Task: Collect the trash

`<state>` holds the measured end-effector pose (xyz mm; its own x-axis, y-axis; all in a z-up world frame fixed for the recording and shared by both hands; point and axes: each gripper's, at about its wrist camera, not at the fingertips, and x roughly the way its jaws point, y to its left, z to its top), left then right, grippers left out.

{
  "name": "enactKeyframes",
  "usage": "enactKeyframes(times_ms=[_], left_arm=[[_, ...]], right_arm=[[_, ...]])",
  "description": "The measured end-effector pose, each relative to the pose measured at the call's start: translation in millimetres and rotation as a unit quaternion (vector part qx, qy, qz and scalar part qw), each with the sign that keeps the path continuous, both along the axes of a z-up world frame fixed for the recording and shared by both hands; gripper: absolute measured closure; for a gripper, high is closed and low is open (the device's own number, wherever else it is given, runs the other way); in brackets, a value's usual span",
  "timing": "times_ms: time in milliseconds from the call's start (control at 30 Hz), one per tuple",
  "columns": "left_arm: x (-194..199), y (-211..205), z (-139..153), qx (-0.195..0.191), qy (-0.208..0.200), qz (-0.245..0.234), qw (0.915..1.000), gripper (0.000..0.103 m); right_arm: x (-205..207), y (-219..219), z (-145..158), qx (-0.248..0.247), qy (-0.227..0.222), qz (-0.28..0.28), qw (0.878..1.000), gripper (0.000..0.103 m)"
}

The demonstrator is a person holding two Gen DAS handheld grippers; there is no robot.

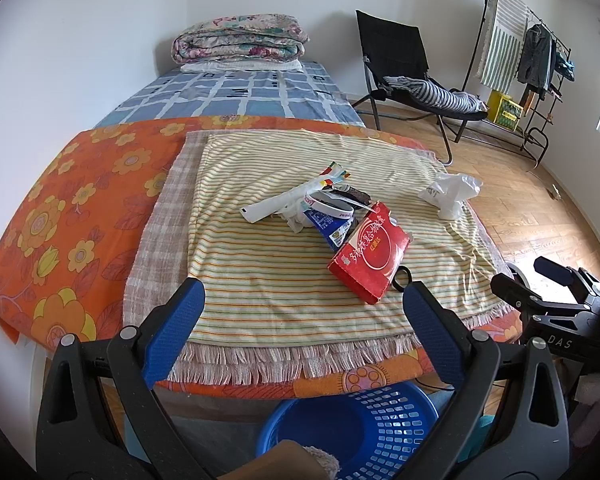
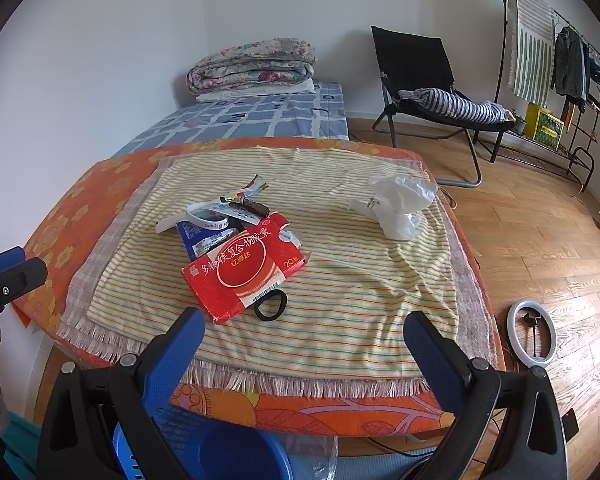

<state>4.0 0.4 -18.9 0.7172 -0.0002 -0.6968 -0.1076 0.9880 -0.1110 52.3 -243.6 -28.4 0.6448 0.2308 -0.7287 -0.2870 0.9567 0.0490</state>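
Note:
A torn red box [image 1: 370, 254] [image 2: 246, 266] lies on the striped cloth [image 1: 280, 276] [image 2: 340, 304] at the bed's foot. Behind it is a heap of litter: a blue carton [image 1: 332, 228] [image 2: 204, 238], white paper strips [image 1: 272, 204] [image 2: 208, 216] and a colourful wrapper [image 1: 334, 172] [image 2: 254, 186]. A crumpled clear plastic bag [image 1: 452, 194] [image 2: 400, 204] rests to the right. A black hair tie [image 2: 270, 306] [image 1: 400, 278] touches the box. A blue basket [image 1: 360, 432] [image 2: 204, 444] stands below the bed edge. My left gripper [image 1: 304, 300] and right gripper [image 2: 304, 328] hang open, apart from the litter, holding nothing.
An orange flowered sheet [image 1: 72, 216] covers the bed's foot; a folded quilt [image 1: 240, 40] sits at its head. A black folding chair [image 2: 432, 92] and a clothes rack [image 2: 556, 64] stand on the wood floor to the right. A ring light [image 2: 532, 332] lies on the floor.

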Motion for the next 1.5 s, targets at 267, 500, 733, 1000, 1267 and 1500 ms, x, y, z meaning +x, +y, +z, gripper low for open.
enactKeyframes(times_ms=[267, 500, 733, 1000, 1267, 1500], left_arm=[[0, 0, 0, 0.000, 0.001, 0.000, 1.0000, 0.002], [1, 0, 0, -0.001, 0.002, 0.000, 1.0000, 0.002], [1, 0, 0, -0.001, 0.002, 0.000, 1.0000, 0.002], [1, -1, -5, -0.002, 0.005, 0.001, 1.0000, 0.002], [0, -1, -9, -0.002, 0.008, 0.002, 1.0000, 0.002], [-4, 4, -30, -0.007, 0.029, 0.008, 0.9995, 0.002]], right_arm=[[0, 0, -1, -0.001, 0.000, -0.001, 1.000, 0.002], [0, 0, -1, -0.001, 0.001, -0.001, 1.000, 0.002], [-1, -2, -4, -0.002, 0.002, -0.001, 1.000, 0.002], [-1, 0, -7, -0.008, 0.007, 0.000, 1.000, 0.002], [0, 0, -8, -0.011, 0.012, -0.001, 1.000, 0.002], [9, -10, -12, -0.021, 0.029, -0.023, 0.999, 0.000]])
